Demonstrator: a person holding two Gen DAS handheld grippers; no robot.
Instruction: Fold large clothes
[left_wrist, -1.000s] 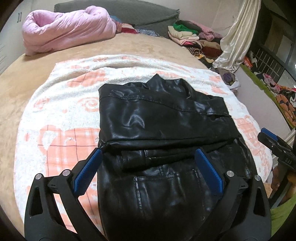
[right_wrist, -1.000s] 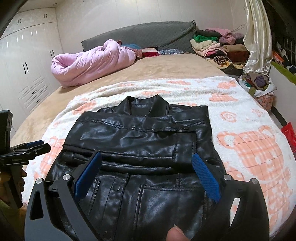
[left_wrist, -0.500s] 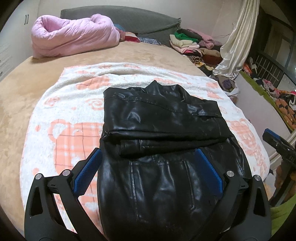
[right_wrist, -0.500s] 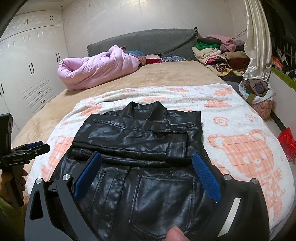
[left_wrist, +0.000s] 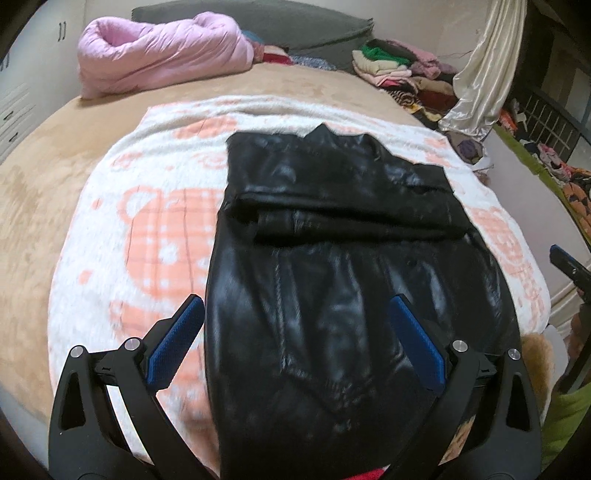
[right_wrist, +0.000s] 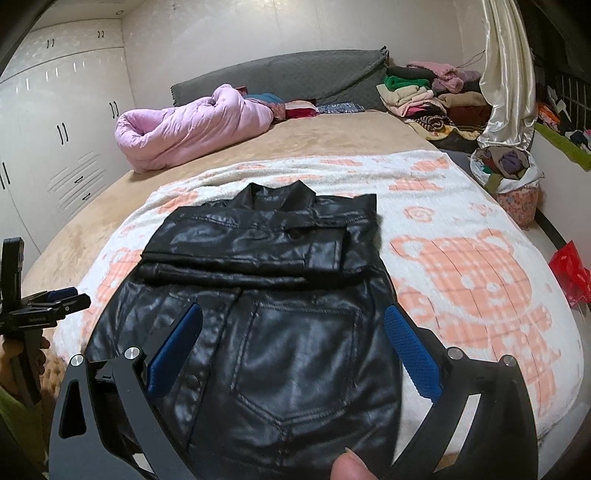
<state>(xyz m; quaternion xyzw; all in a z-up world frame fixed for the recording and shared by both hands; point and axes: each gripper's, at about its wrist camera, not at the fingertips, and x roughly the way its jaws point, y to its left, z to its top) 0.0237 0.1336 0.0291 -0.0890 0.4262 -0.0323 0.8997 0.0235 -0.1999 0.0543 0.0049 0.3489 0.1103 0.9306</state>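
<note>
A black leather jacket lies on a white and orange bear-print blanket on the bed, collar at the far end, sleeves folded across its middle. It also shows in the right wrist view. My left gripper is open and empty above the jacket's near hem. My right gripper is open and empty above the hem as well. The left gripper shows at the left edge of the right wrist view. The right gripper's tip shows at the right edge of the left wrist view.
A rolled pink quilt lies at the head of the tan bed. A pile of folded clothes sits at the far right. A bag of clothes and a curtain stand beside the bed. White wardrobes line the left wall.
Both grippers have pulled back toward the jacket's hem, so the jacket looks farther away. The jacket has not moved. Both grippers stay open.
</note>
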